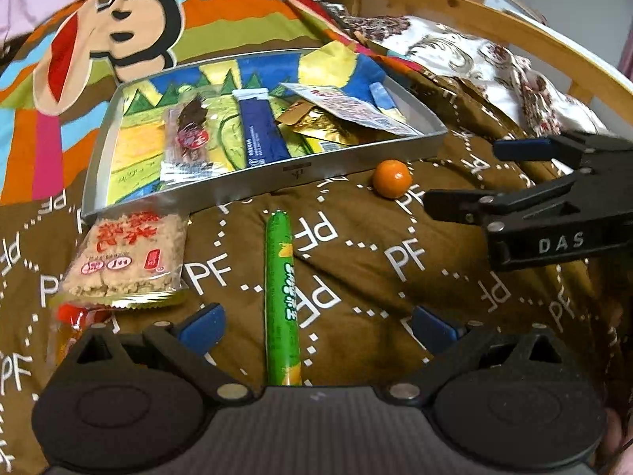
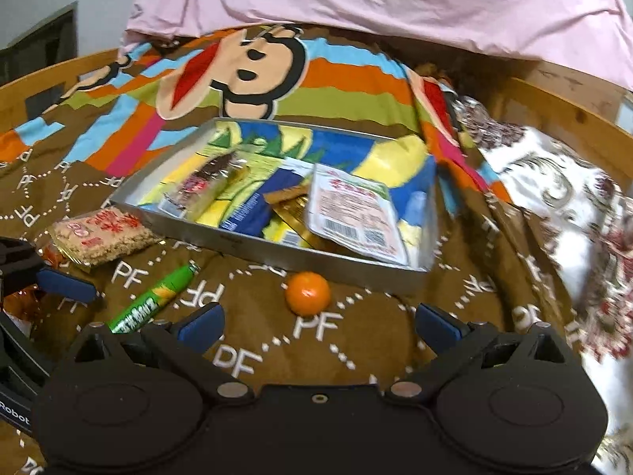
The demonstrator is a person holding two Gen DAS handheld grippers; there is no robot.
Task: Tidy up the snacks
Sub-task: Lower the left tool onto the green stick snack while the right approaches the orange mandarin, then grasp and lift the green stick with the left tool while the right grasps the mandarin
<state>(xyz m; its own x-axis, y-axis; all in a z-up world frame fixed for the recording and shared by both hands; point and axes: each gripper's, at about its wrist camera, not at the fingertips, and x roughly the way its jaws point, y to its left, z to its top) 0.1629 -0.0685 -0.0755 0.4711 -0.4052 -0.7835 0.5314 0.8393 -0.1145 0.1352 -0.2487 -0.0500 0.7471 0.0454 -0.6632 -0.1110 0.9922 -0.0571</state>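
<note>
A grey metal tray (image 1: 253,183) (image 2: 253,244) with a colourful picture bottom lies on a brown blanket and holds several snack packets. In front of it lie a green stick snack (image 1: 281,297) (image 2: 156,297), a small orange fruit (image 1: 392,179) (image 2: 307,292) and a crumbly rice-cake packet (image 1: 126,261) (image 2: 101,234). My left gripper (image 1: 316,326) is open low over the blanket, its fingers on either side of the green stick. My right gripper (image 2: 316,324) (image 1: 461,176) is open and empty just short of the orange fruit.
An orange-red wrapper (image 1: 71,324) lies under the rice-cake packet's near edge. A pink pillow (image 2: 395,4) lies behind the tray, a floral cloth (image 2: 573,206) to the right, and a wooden bed rail (image 1: 514,27) curves round the far side.
</note>
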